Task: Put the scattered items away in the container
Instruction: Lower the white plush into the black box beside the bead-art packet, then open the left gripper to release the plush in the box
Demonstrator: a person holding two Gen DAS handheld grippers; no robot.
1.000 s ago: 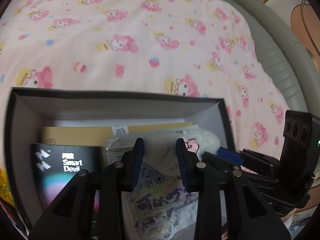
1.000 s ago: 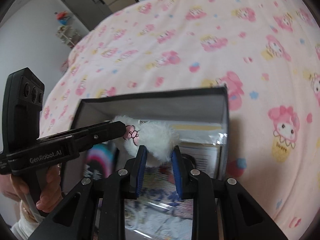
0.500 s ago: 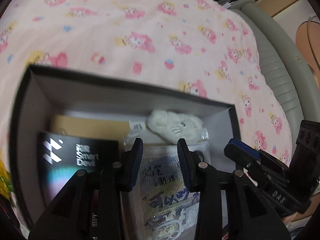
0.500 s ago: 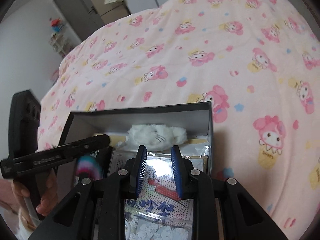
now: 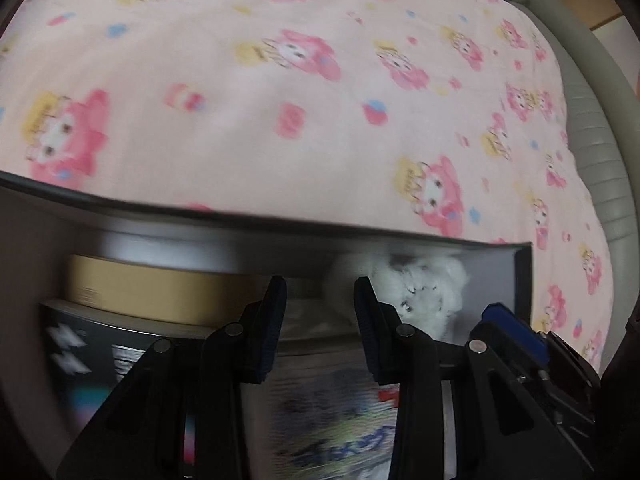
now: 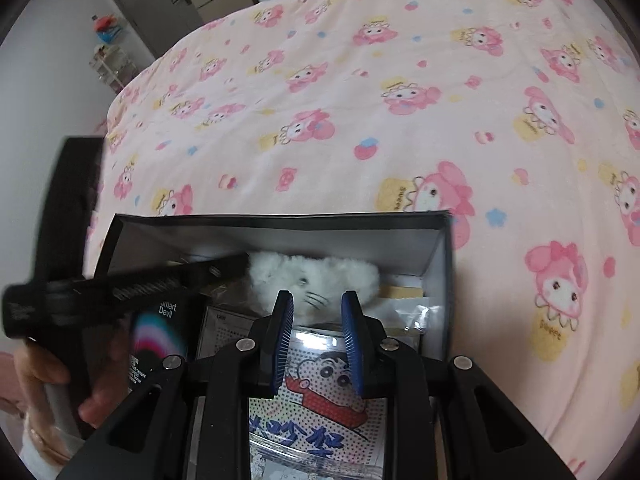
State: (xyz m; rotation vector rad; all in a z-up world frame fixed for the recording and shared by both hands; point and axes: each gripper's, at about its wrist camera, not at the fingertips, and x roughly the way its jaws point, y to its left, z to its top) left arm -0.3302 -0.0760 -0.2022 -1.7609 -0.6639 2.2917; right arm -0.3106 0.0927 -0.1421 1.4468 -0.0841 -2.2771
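Ahead of the right gripper (image 6: 316,312), a white plush toy (image 6: 316,276) lies in the box (image 6: 280,228). Both it and the left gripper (image 5: 320,300) stand slightly parted, holding nothing.

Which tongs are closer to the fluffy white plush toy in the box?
Left. In the right wrist view, the left tongs nearly touch the fluffy white plush toy; the right tongs hover slightly back.

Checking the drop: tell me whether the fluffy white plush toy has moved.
Yes. The fluffy white plush toy left the right gripper and now lies by the black box's far wall.
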